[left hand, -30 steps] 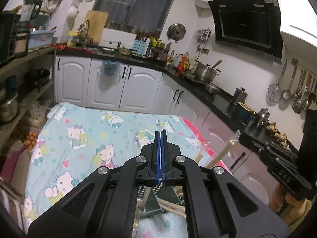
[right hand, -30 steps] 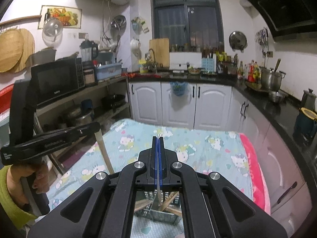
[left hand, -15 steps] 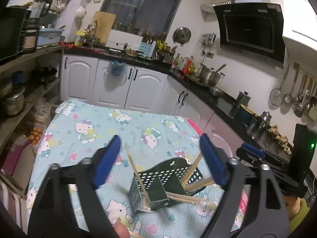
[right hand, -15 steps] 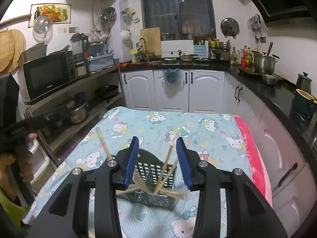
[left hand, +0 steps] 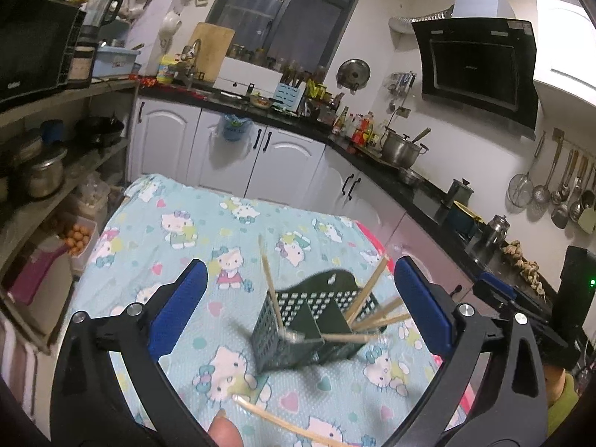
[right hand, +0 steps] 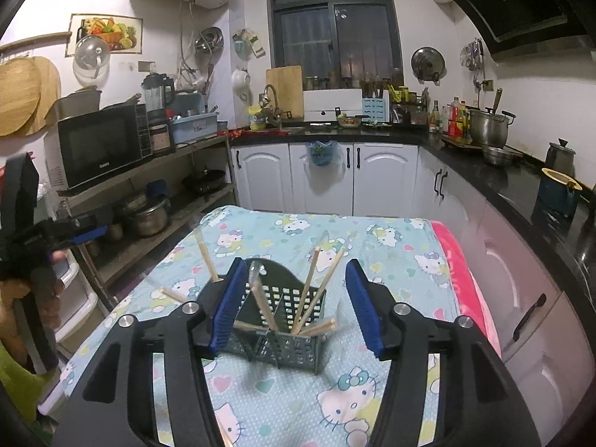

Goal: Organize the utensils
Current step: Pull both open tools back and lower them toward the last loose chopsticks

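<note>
Lower centre of both views: utensil basket (right hand: 277,329) standing on the table (left hand: 193,223), with chopsticks (right hand: 316,290) leaning in its compartments. 1 loose chopstick (left hand: 290,424) lies on the table nearer the lower edge. Cabinets (right hand: 324,178) stand behind the table.

Ahead of the left hand-held gripper (left hand: 300,307), whose jaws are opening with nothing pressed between them, the dark utensil basket (left hand: 311,329) stands in the gap, its chopsticks (left hand: 367,292) fanning up and to the right, so a straight push forward is blocked. One loose chopstick (left hand: 290,426) lies just below. To the left of that gripper the patterned surface (left hand: 178,231) is bare.

The right hand-held gripper (right hand: 296,303), jaws opening, frames the same basket (right hand: 277,329); slanted sticks (right hand: 316,292) fill the space between its pads. Beyond the basket the surface (right hand: 372,234) lies open up to the white cabinets (right hand: 324,178).
</note>
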`<state>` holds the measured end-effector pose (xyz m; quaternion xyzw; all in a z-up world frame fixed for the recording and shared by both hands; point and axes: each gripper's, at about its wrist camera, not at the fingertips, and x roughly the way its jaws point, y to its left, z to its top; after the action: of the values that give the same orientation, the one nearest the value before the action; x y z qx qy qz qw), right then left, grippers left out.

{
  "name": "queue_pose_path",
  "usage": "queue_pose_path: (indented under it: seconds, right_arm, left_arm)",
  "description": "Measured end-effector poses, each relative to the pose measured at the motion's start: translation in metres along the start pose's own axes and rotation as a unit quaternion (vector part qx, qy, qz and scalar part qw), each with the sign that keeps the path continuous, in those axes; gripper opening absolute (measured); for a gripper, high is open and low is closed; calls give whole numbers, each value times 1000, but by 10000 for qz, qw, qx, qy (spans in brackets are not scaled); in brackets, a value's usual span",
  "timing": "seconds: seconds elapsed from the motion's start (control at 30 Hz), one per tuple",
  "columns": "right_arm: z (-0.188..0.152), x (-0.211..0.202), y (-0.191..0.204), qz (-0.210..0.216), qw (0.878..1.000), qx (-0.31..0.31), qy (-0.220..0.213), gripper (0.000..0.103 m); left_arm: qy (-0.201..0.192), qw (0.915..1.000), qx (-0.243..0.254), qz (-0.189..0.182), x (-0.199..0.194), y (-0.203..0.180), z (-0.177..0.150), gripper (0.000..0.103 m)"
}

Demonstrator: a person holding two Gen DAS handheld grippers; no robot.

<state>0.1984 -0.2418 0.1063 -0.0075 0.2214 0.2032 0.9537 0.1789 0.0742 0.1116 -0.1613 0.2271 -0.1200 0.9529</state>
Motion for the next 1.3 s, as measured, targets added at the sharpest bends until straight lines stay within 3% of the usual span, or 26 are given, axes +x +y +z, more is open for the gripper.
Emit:
queue_pose_path:
  seconds: [0.1,0.4,1.3]
  right_arm:
    - [-6,-9,2,34,10000,-11,-21,59]
    - [-26,-29,14,119,9999,-122,31,61]
    - [-89,-51,33,212,9981,-252,523,67]
  left_arm:
    - [65,10000,-31,9,-4,1,-12,92]
    - [402,9989,-232,65,-9,12,-50,92]
    - [1040,9945,-11,-88,-2,-11,-102,92]
